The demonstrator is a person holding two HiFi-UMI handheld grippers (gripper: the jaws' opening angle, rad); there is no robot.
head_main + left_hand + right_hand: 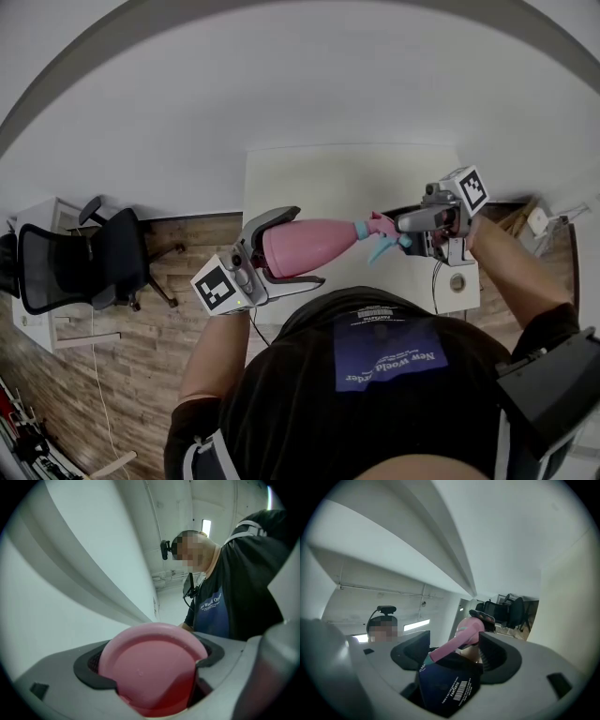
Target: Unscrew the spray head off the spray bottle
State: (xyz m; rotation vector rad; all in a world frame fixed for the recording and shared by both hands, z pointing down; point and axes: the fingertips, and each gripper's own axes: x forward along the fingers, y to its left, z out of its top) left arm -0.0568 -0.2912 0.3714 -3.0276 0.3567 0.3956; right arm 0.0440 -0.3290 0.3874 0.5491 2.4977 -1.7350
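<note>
The pink spray bottle (pixel 328 240) lies on its side up in the air and rests on nothing. Its spray head (pixel 380 234) points to 3 o'clock and its bottom points to 9 o'clock. The left gripper (pixel 304 247) squeezes the fat bottom end tight. The right gripper (pixel 406 233) is at the spray head, but its jaws are wide apart. The head sits between them and nothing pinches it. The white table (pixel 319 178) is at 12 o'clock from the bottle.

I think a few things could go wrong. If the right jaws turn before they close, they will just slide round the head. If they close on the trigger, it may squirt. The bottle is round and smooth, so it could spin in the left jaws. It is sideways, so anything inside could spill when the head comes off.
</note>
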